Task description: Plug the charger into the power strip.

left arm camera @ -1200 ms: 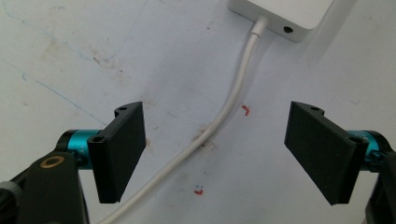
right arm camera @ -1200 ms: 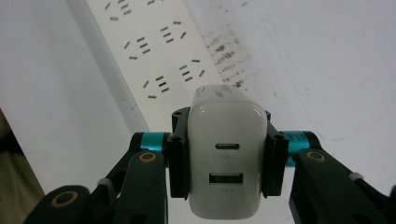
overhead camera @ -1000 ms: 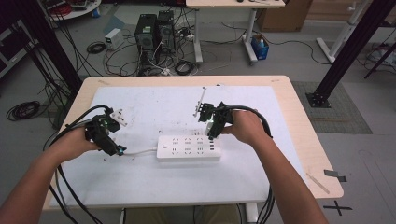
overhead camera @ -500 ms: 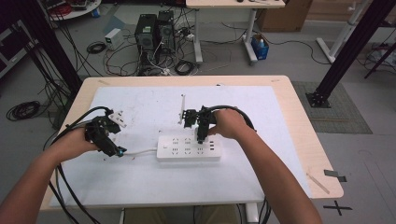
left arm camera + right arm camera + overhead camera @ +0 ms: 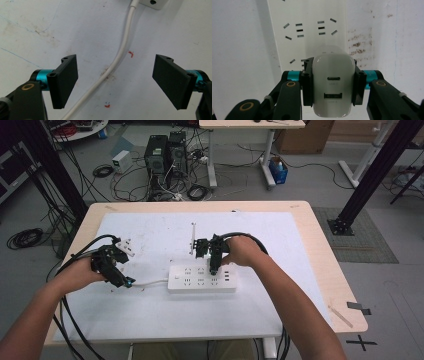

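A white power strip [image 5: 200,279] lies flat in the middle of the table, its white cable [image 5: 150,283] running left. My right gripper [image 5: 214,268] points down at the strip's upper right part. In the right gripper view it [image 5: 333,83] is shut on a white USB charger [image 5: 333,75], held just above the strip's sockets [image 5: 309,27]. My left gripper [image 5: 122,281] rests low at the cable's left end. In the left gripper view it [image 5: 116,80] stands open astride the cable [image 5: 120,53], pads apart from it, with the strip's corner [image 5: 152,3] ahead.
A white sheet [image 5: 280,300] covers the wooden table [image 5: 345,305]. A small white plug block [image 5: 126,246] lies just behind my left hand. Computer towers [image 5: 162,155] and loose cables sit on the floor beyond the far edge.
My right hand has carried the charger to the left and down, from beyond the strip's right end to over its sockets. The left hand has stayed put.
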`<state>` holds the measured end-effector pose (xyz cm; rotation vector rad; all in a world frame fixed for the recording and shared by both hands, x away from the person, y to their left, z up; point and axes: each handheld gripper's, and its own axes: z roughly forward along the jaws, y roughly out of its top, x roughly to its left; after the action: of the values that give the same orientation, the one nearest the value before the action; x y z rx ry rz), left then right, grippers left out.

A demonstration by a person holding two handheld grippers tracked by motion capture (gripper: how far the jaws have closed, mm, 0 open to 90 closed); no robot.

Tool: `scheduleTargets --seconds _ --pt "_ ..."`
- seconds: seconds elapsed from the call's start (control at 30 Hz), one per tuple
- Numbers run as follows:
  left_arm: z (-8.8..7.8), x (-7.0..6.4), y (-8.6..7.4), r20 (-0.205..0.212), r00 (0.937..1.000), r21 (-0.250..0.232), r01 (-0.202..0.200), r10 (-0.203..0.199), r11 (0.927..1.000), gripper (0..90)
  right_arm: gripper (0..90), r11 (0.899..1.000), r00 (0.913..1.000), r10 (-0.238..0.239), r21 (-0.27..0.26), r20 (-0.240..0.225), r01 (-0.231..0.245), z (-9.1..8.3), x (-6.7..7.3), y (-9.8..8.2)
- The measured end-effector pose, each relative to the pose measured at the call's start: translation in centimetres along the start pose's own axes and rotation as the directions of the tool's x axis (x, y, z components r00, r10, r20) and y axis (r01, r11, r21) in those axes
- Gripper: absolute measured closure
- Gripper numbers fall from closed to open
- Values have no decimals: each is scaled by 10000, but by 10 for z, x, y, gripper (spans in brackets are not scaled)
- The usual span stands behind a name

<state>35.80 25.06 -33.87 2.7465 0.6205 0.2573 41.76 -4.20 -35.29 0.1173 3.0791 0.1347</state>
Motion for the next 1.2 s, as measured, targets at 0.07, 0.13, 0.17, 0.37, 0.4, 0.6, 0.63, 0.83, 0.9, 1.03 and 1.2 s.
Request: scheduleTargets --seconds 0.07,0.13,0.17,0.37,0.4,0.6,0.63,0.83,0.9,1.03,1.2 --pt "-1 0 -1 -30 10000 19 5 -5 10000 207 622 9999 9999 -119 121 -61 120 1 1 0" --pt "-1 0 -2 -52 10000 -15 22 -22 10000 207 622 9991 9993 -340 275 126 336 3 4 1" --pt "-1 0 -2 -51 10000 -67 83 -84 9999 207 622 9989 9991 -393 277 167 388 4 5 2" --pt "1 -1 -4 -21 10000 23 -23 23 10000 207 625 9993 9997 -259 284 17 258 5 3 3" --pt "2 -2 -4 -8 10000 -19 22 -22 10000 207 625 9991 9997 -254 332 47 253 5 3 4" --pt "4 -1 -2 3 10000 3 -83 83 10000 207 627 9984 9991 -423 379 74 420 9 3 4" --pt "4 -1 -2 3 10000 3 -83 83 10000 207 627 9984 9991 -423 379 74 420 9 3 4" --pt "6 -1 1 60 9999 -90 -113 114 9999 207 627 9992 9995 -307 257 -61 308 9 1 2" --pt "6 -1 2 80 9998 -45 -164 164 9999 207 628 9988 9994 -343 354 93 339 9 4 3" --pt "7 -1 4 92 9998 -65 -163 164 9998 207 628 9964 9959 -730 473 537 705 10 11 5" --pt "5 0 2 47 9999 -155 -113 114 9998 207 628 9953 9955 -878 451 364 862 14 8 5"
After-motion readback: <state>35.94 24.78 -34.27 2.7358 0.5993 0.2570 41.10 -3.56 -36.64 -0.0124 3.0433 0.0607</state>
